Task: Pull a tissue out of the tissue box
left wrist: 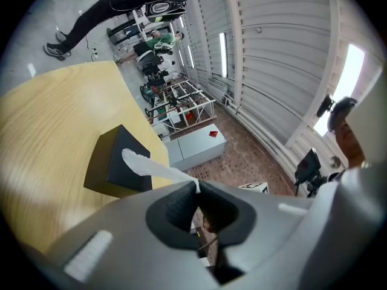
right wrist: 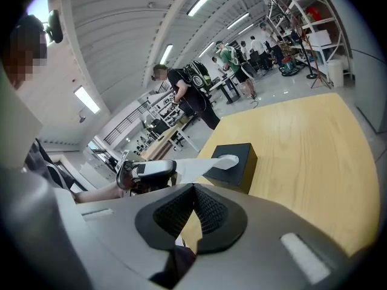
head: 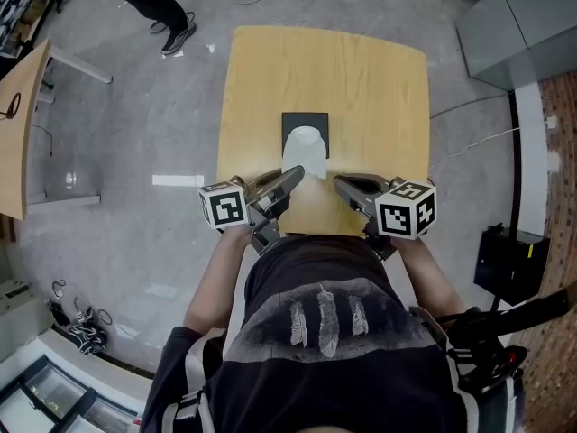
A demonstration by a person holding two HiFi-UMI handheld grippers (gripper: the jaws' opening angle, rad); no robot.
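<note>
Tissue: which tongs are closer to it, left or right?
Left. The left tongs pinch the end of the tissue; the right tongs sit beside it, shut and empty.

**Surroundings: findings**

I note a wooden table on a grey floor. A grey cabinet stands upper right and a black case lower right. A bystander's legs show upper left, and a second table far left.
</note>
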